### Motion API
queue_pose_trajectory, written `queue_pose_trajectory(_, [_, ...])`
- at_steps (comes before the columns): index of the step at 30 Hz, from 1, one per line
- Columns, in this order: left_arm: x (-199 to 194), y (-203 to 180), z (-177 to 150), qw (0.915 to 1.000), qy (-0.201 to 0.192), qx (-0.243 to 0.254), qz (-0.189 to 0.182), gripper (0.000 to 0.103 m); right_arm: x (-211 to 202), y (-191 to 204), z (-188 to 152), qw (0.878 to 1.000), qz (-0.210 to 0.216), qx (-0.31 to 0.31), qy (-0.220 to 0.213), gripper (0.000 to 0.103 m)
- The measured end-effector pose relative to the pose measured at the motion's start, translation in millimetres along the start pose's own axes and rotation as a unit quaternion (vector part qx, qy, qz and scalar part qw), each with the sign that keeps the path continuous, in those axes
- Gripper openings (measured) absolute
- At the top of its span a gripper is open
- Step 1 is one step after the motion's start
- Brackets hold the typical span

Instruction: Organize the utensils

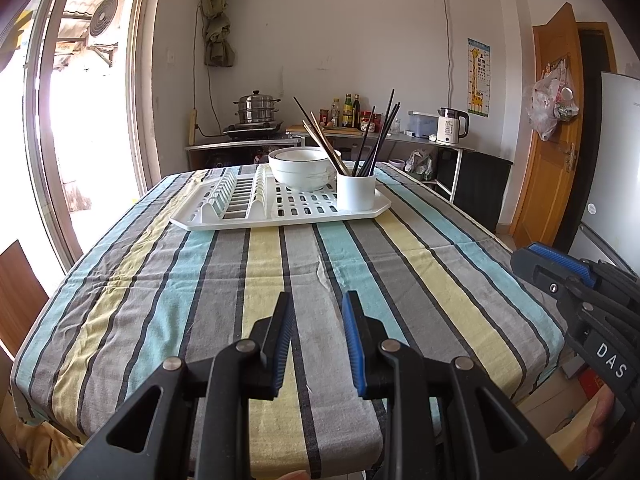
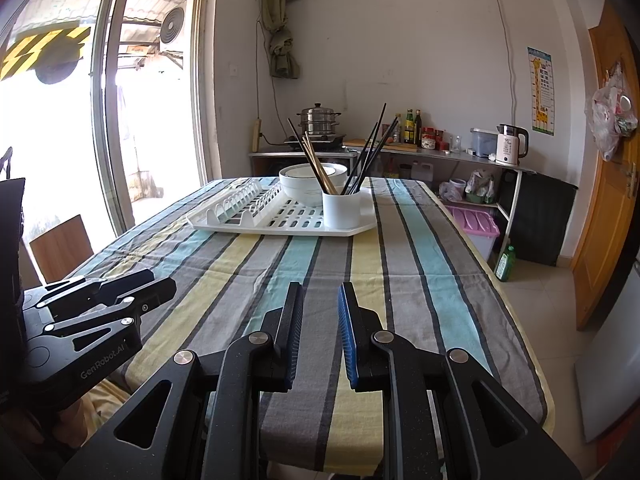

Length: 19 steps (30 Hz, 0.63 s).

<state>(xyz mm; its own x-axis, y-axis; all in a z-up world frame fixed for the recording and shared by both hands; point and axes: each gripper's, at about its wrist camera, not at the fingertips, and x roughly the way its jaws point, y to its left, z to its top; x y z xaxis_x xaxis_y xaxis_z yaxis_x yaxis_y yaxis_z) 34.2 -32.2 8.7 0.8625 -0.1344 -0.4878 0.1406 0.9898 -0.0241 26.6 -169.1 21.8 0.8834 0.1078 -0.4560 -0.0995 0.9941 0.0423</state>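
Both pairs of jaws stand apart with nothing between them: the left gripper (image 1: 318, 308) and the right gripper (image 2: 321, 300) each show a clear gap of striped cloth between their ribbed pads, and neither touches anything. Both hang above the near edge of the table, well apart from the white plastic dish rack (image 1: 280, 210), which serves as the landmark for everything else.

On the rack's right end stands a white cylindrical utensil cup (image 1: 356, 191). It holds the dark chopsticks (image 1: 380, 136), which lean up and to the right, and the pale wooden chopsticks (image 1: 326, 146), which lean to the left over the bowl. Just beside the cup, on the rack's flat perforated part, sit the stacked white bowls with a dark rim line (image 1: 300, 170). The rack's left half is a row of upright plate ribs with no plates in them.

Under the rack lies a striped tablecloth in grey, teal and pale yellow (image 1: 280, 280), covering the whole table from the rack to the near edge below the grippers. In the right wrist view the rack (image 2: 280, 220) and cup (image 2: 342, 210) sit the same way, and the left gripper (image 2: 160, 284) shows at the left edge.

Behind the rack, along the far wall, a steel counter carries a stacked metal steamer pot (image 1: 256, 110), several bottles (image 1: 352, 110) and a white electric kettle (image 1: 452, 124).
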Motion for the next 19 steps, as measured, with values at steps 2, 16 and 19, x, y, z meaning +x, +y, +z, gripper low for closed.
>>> queue_pose_trajectory(2, [1.0, -0.2, 0.0, 1.0, 0.002, 0.0, -0.001, 0.027, 0.2, 0.0, -0.1, 1.0, 0.0, 0.0, 0.0, 0.018])
queue_pose_trajectory(16, [3.8, 0.9, 0.0, 1.0, 0.001, -0.001, 0.007, 0.027, 0.8, 0.7, 0.3, 1.0, -0.001, 0.0, 0.0, 0.018])
queue_pose_trajectory(19, [2.7, -0.4, 0.2, 1.0, -0.001, 0.0, 0.004, 0.027, 1.4, 0.9, 0.2, 1.0, -0.001, 0.001, 0.0, 0.018])
